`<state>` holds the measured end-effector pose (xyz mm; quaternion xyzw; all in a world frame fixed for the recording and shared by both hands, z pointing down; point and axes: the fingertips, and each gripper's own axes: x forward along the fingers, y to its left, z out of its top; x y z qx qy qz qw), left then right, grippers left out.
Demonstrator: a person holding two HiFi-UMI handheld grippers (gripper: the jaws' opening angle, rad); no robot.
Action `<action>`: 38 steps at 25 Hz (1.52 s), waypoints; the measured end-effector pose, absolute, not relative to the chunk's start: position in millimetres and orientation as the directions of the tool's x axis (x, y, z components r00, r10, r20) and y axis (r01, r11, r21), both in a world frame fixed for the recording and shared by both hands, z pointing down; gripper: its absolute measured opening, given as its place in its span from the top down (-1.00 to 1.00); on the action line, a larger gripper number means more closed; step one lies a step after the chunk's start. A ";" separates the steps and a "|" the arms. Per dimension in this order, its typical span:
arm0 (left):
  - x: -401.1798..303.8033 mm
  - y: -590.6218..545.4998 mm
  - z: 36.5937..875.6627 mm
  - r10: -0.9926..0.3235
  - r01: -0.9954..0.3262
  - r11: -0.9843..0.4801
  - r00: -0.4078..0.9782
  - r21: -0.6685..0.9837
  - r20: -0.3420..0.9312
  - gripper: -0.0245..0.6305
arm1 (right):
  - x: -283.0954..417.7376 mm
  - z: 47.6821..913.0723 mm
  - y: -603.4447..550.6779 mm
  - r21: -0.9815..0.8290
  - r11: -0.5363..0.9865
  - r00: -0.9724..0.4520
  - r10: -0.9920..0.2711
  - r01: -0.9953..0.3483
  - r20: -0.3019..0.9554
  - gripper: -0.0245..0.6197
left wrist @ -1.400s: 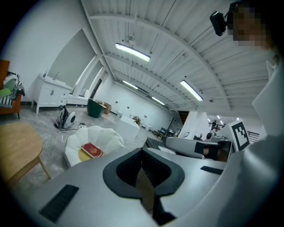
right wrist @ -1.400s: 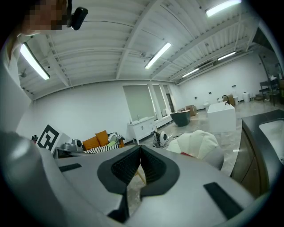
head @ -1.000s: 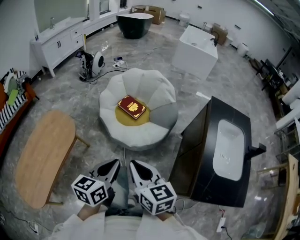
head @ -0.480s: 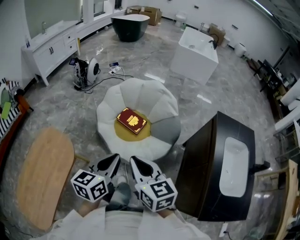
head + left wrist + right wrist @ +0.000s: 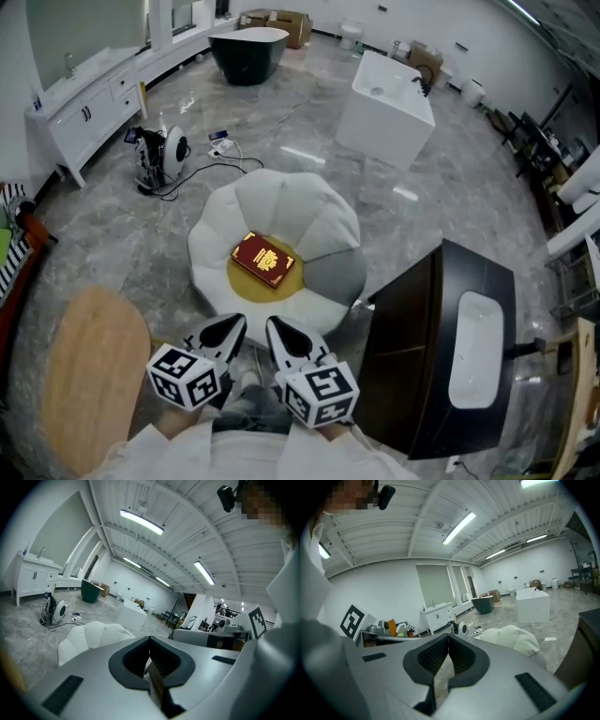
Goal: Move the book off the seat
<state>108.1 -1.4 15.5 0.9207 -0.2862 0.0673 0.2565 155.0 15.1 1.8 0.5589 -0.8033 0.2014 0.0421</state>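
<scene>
Start from the seat (image 5: pixel 281 246), the pale, petal-shaped cushioned chair that fills the middle of the head view. A dark cabinet (image 5: pixel 412 356) stands to the right of the seat and a wooden table (image 5: pixel 89 375) to its left. At the seat's centre is a round yellow pad (image 5: pixel 246 281), and the book (image 5: pixel 263 260) lies flat on it, red cover up, turned at an angle to the seat's near edge.

Your left gripper (image 5: pixel 230 328) and right gripper (image 5: pixel 275 330) sit side by side just off the seat's near edge, apart from the book. Both have their jaws pressed together with nothing between them.

The book looks like a hardback, so expect it to be stiff, fairly light and hard to hurt. Its cover may be smooth enough to slide between the pads. The padding under it should give, so you can likely press one jaw down beside an edge and slip it underneath. The corner nearest you looks like the best place for that. You'll need to spread the jaws first, and a bite well in from the edge should keep the book from swinging.

Some things you can't judge from here:
- **Book thickness and underside:** neither is visible.
- **Cover emblem:** the gold mark is too small to read.
- **Gripper views:** neither shows the book, only the seat's pale upholstery beyond the jaws
</scene>
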 end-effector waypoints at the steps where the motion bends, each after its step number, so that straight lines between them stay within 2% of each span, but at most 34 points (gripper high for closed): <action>1: 109.3 -5.4 18.1 -0.489 -0.560 -0.702 0.828 0.440 0.274 0.91 | 156.6 4.3 11.3 -0.281 0.287 -0.367 -0.882 -0.916 0.297 0.89; 9: 121.5 -37.0 23.9 -0.464 -0.555 -0.701 0.832 0.447 0.304 0.91 | 171.9 6.5 -24.7 -0.312 0.256 -0.350 -0.889 -0.915 0.296 0.89; 16: 138.1 -73.8 26.7 -0.492 -0.588 -0.672 0.809 0.450 0.322 0.91 | 181.0 1.7 -64.9 -0.311 0.314 -0.404 -0.869 -0.897 0.285 0.89; 38: 236.4 -179.2 10.5 -0.572 -0.644 -0.639 0.764 0.421 0.299 0.91 | 274.9 -3.9 -178.0 -0.314 0.417 -0.502 -0.821 -0.853 0.273 0.89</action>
